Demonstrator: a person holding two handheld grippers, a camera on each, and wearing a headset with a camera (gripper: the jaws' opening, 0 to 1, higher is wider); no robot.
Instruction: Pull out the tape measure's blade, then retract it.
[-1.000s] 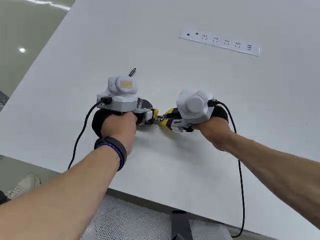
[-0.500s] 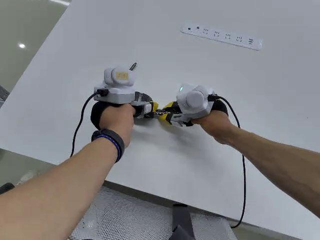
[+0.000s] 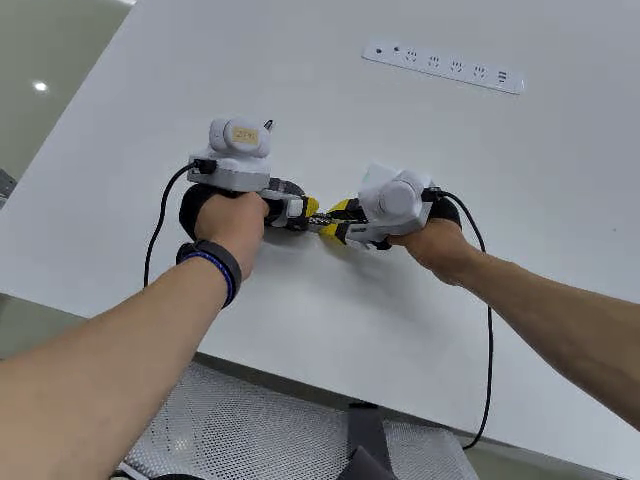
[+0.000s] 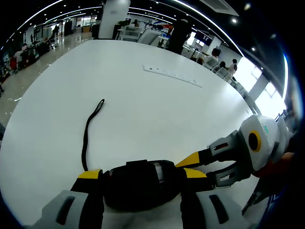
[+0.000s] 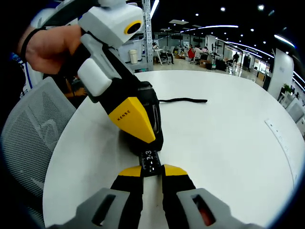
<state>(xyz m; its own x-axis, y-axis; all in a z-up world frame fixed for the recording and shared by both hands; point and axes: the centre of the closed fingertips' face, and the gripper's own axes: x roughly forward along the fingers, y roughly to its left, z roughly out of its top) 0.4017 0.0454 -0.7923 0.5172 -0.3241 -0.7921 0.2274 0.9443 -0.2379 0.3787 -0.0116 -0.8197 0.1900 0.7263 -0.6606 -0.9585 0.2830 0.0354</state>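
Observation:
The tape measure's black case sits between my left gripper's yellow-tipped jaws, which are shut on it just above the table. A short length of blade with printed numbers comes out of the case. My right gripper is shut on that blade's end. In the head view the left gripper and the right gripper face each other, tips almost touching, over the white table. The case's black wrist strap trails across the table.
A white power strip lies at the table's far side. Black cables hang from both grippers toward the near table edge. A mesh chair stands below that edge. People and desks are in the room behind.
The head camera has shifted a little. Both grippers stay close together with the same holds, and the short length of blade between them looks unchanged.

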